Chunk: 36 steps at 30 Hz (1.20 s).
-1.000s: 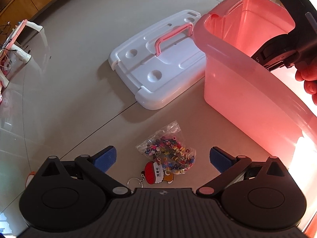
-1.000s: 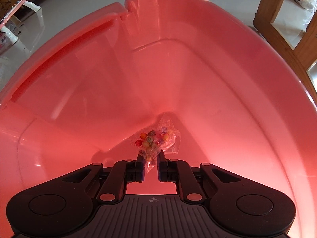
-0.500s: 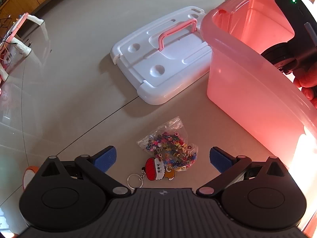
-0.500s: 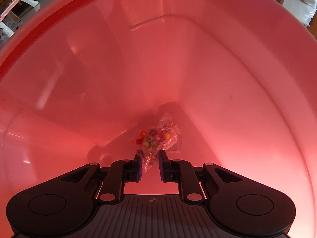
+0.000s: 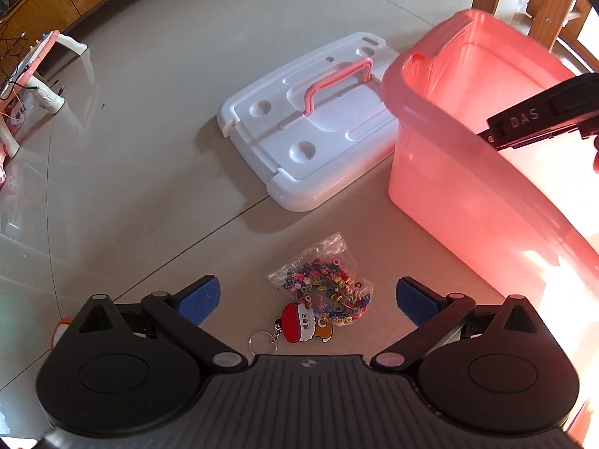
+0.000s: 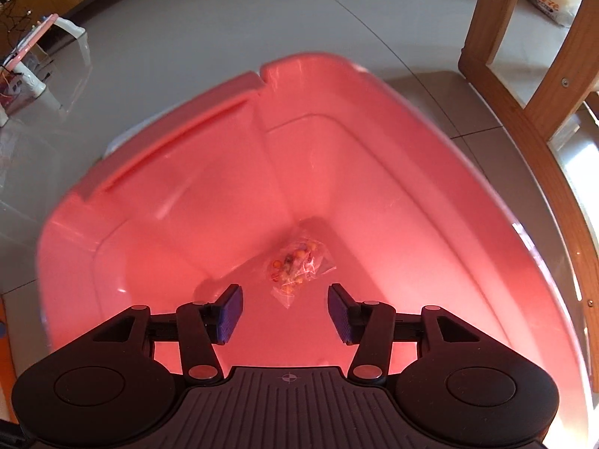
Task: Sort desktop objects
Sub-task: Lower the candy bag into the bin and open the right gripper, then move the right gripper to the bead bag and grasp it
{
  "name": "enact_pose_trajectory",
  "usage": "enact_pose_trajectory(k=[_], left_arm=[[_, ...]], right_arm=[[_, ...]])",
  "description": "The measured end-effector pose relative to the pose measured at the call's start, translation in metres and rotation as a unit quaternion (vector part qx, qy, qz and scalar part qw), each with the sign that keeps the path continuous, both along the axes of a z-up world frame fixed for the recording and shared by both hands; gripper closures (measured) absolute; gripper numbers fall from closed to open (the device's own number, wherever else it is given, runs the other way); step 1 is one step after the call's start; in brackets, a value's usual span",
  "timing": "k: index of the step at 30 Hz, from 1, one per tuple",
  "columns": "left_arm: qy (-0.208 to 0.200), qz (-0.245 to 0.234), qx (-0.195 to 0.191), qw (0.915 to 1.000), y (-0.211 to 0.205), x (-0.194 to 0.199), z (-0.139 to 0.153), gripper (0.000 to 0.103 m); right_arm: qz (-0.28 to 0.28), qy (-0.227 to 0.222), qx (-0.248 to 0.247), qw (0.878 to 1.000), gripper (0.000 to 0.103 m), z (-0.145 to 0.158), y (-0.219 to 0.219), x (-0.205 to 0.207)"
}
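Left wrist view: "DAS" is legible on the right gripper's body above the pink bin [image 5: 468,194]. The left gripper [image 5: 307,301] stands wide, empty, over a clear bead bag [image 5: 324,286] and keychain [image 5: 299,323] on the floor. The white lid [image 5: 310,127] lies flat beside the bin.

Right wrist view: the right gripper [image 6: 285,316] is opening, nothing pinched. A small bead bag [image 6: 297,267] lies on the bin [image 6: 179,157] floor, long axis diagonal.

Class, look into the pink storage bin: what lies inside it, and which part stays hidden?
One small clear bag of coloured beads lies on the pink storage bin floor. The right gripper, jaws opening, hangs above it holding nothing. Its body hides the near floor.
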<state>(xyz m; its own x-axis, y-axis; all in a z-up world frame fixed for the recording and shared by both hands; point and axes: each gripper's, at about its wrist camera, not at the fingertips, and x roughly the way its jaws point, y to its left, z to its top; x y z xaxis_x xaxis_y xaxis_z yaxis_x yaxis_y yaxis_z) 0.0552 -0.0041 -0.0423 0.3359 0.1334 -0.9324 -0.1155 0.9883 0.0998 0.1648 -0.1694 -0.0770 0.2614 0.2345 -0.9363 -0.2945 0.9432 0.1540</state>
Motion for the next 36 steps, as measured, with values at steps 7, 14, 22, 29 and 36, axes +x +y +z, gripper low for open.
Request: enact_pose_trajectory(k=[7, 14, 22, 29, 36], left_arm=[[-0.022, 0.002, -0.008, 0.9997, 0.01, -0.015, 0.028, 0.0], [-0.044, -0.006, -0.014, 0.9989, 0.02, -0.032, 0.048, 0.0], [-0.039, 0.009, -0.013, 0.9991, 0.042, -0.049, 0.045, 0.001], [-0.046, 0.037, -0.036, 0.9977, 0.062, -0.053, 0.038, 0.005], [-0.041, 0.037, -0.024, 0.9982, 0.07, -0.049, 0.025, 0.005]], right_arm=[[0.009, -0.047, 0.014, 0.999, 0.053, 0.076, -0.001, -0.029], [0.026, -0.089, 0.05, 0.994, 0.049, 0.123, -0.008, -0.051], [0.06, -0.099, 0.095, 0.989, 0.047, 0.146, 0.02, -0.099], [0.072, -0.083, 0.095, 0.989, 0.047, 0.137, 0.036, -0.137], [0.114, -0.055, 0.041, 0.991, 0.048, 0.093, 0.056, -0.153]])
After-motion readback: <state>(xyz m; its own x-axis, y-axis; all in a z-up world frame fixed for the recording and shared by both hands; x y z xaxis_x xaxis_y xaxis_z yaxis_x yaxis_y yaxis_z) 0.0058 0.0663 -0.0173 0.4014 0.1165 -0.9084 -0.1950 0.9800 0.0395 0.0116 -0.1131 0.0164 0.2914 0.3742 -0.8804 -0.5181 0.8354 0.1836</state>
